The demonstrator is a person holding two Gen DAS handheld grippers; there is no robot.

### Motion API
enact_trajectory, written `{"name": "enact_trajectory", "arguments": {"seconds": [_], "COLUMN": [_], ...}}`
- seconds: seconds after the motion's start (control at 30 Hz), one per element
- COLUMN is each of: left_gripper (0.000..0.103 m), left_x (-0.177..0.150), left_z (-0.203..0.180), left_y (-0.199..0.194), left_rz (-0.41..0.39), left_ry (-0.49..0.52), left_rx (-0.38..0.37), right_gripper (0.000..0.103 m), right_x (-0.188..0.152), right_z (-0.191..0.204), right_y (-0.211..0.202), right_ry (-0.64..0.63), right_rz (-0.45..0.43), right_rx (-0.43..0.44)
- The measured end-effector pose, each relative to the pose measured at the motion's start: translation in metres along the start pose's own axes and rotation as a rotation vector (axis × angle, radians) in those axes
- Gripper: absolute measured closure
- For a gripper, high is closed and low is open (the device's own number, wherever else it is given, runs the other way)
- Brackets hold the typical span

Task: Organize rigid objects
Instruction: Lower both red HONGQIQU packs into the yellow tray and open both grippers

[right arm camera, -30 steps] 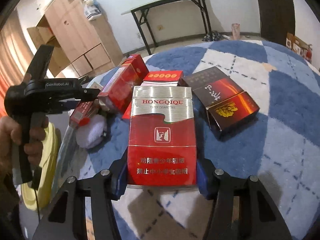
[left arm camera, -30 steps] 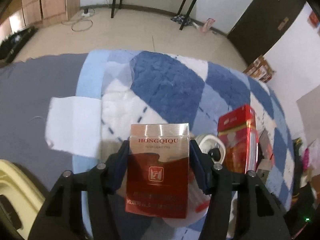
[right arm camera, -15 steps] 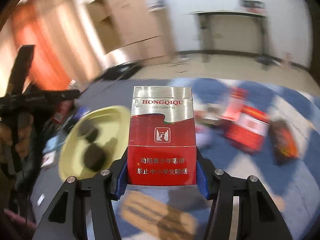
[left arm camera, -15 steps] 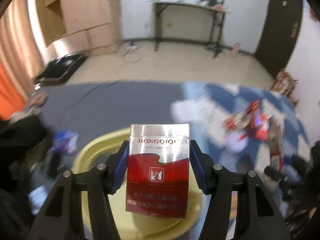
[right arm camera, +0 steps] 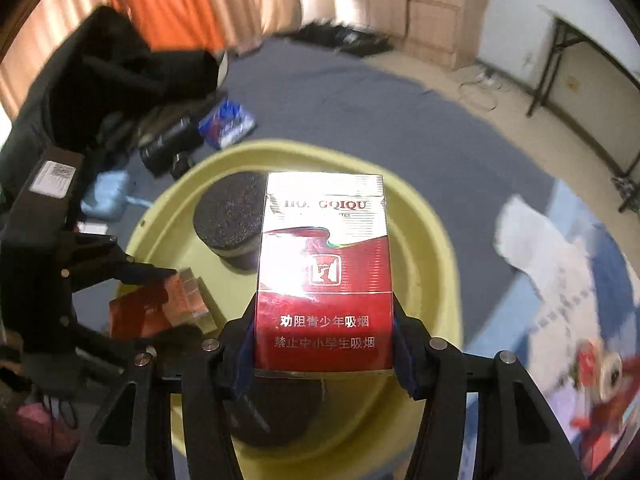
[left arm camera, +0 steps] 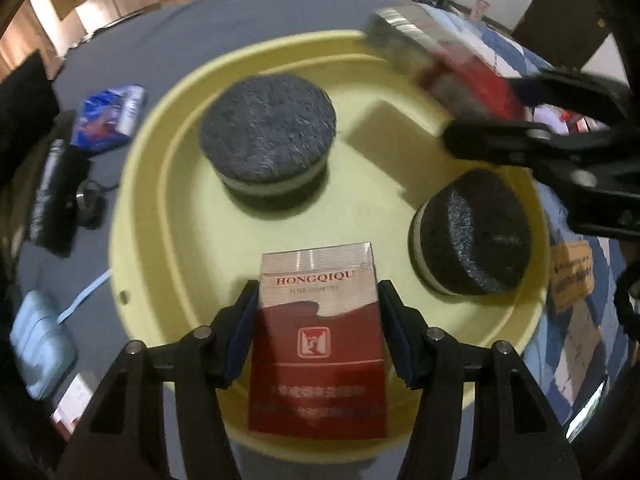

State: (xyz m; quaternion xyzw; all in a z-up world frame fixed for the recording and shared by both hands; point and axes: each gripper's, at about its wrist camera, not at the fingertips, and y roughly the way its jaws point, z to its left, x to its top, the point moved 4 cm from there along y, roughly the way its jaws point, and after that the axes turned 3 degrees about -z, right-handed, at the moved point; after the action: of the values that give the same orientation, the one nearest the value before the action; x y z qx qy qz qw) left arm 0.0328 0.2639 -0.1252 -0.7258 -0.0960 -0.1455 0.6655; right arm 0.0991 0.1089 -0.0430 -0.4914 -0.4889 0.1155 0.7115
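Note:
My left gripper (left arm camera: 318,312) is shut on a red and silver HONGQIQU cigarette pack (left arm camera: 318,340), held over the near rim of a yellow basin (left arm camera: 140,208). My right gripper (right arm camera: 324,328) is shut on a second, identical pack (right arm camera: 324,272) above the same basin (right arm camera: 436,264). The right gripper with its pack (left arm camera: 452,64) shows in the left wrist view over the basin's far right rim. The left gripper with its pack (right arm camera: 160,308) shows in the right wrist view at the basin's left. Two round dark sponge pads (left arm camera: 268,128) (left arm camera: 472,236) lie inside the basin.
The basin sits on a grey mat (right arm camera: 360,96). A blue packet (left arm camera: 108,116), a black device (left arm camera: 56,200) and a light blue pouch (left arm camera: 40,348) lie to its left. A blue and white checked rug (right arm camera: 568,288) with more red packs (right arm camera: 600,376) lies to the right.
Both grippers have swung with their packs from the checked rug over to the yellow basin. Each still holds its pack, now above the basin.

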Motion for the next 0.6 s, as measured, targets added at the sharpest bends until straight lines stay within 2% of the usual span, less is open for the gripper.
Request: {"name": "enact_trajectory", "arguments": {"seconds": [0.07, 0.13, 0.17, 0.2, 0.23, 0.27, 0.3, 0.33, 0.47, 0.6], "left_gripper": [0.044, 0.044, 0.04, 0.028, 0.021, 0.012, 0.009, 0.008, 0.006, 0.0], "left_x": [0.0, 0.001, 0.002, 0.002, 0.001, 0.0, 0.0, 0.0, 0.016, 0.056], "left_z": [0.001, 0.002, 0.002, 0.001, 0.001, 0.003, 0.002, 0.001, -0.013, -0.071], "left_y": [0.007, 0.006, 0.007, 0.007, 0.006, 0.005, 0.001, -0.004, -0.025, -0.054], "left_rz": [0.002, -0.036, -0.042, -0.045, -0.048, -0.054, -0.061, -0.064, -0.074, -0.181], "left_ry": [-0.01, -0.013, -0.017, -0.018, -0.022, -0.023, -0.023, -0.021, -0.012, 0.046], "left_rx": [-0.011, -0.016, -0.024, -0.028, -0.03, -0.038, -0.055, -0.072, -0.067, -0.056], "right_gripper": [0.048, 0.048, 0.047, 0.039, 0.02, 0.013, 0.005, 0.001, 0.0, 0.0], "right_x": [0.01, 0.014, 0.015, 0.014, 0.013, 0.012, 0.009, 0.006, -0.023, -0.088], "right_z": [-0.005, -0.008, -0.008, -0.008, -0.008, -0.007, -0.004, -0.005, -0.037, -0.11], "right_y": [0.016, 0.025, 0.028, 0.031, 0.031, 0.027, 0.016, 0.006, -0.056, -0.115], "right_ry": [-0.024, -0.017, -0.022, -0.021, -0.008, 0.005, 0.028, 0.054, 0.211, 0.356], "right_rz": [0.042, 0.052, 0.06, 0.063, 0.05, 0.026, -0.016, -0.053, -0.245, -0.336], "right_rx": [-0.02, -0.022, -0.035, -0.04, -0.041, -0.037, -0.018, -0.014, -0.017, -0.209]}}
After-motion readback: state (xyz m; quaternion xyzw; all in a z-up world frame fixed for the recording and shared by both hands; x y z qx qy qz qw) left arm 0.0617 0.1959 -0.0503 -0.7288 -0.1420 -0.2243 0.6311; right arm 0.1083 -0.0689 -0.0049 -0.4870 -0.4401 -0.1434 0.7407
